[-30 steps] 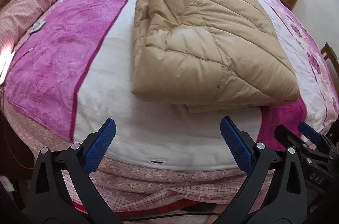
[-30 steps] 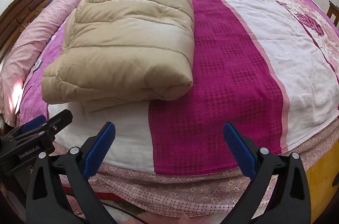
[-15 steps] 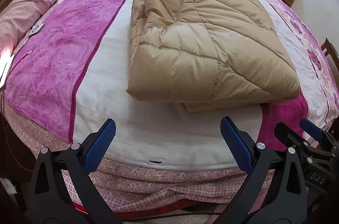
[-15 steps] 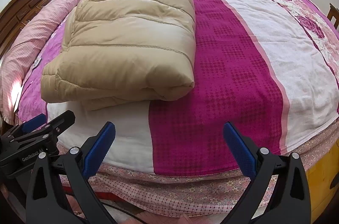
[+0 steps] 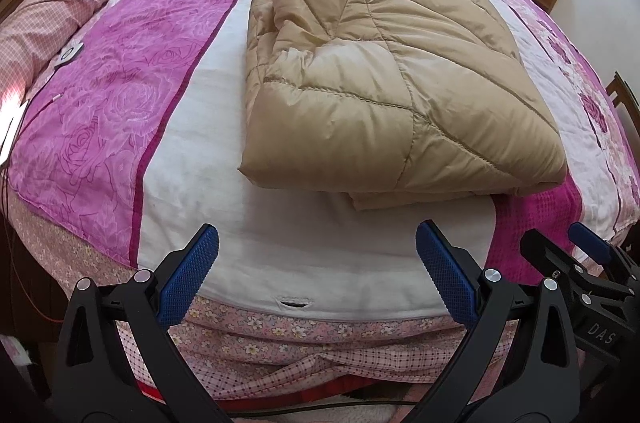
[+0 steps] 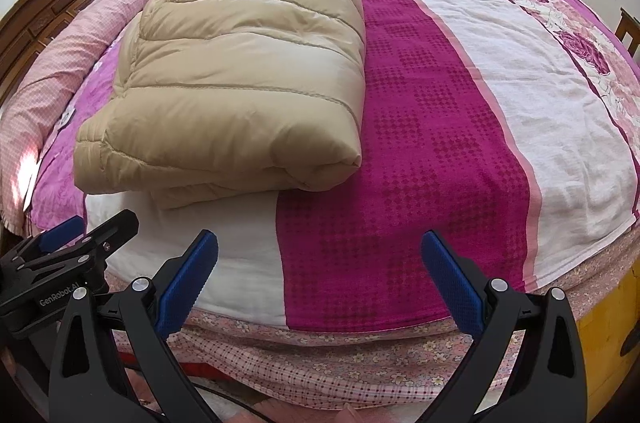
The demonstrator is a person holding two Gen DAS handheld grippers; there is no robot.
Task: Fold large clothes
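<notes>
Holding nothing, your left gripper (image 5: pixel 316 263) and right gripper (image 6: pixel 318 267) hover with jaws spread wide at the bed (image 5: pixel 280 255) edge, near the folded tan quilted coat (image 5: pixel 384 83) lying mid-bed.

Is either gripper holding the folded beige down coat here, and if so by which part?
Nothing is held. The left gripper and right gripper are both open, short of the down coat, which lies folded on the bed.
</notes>
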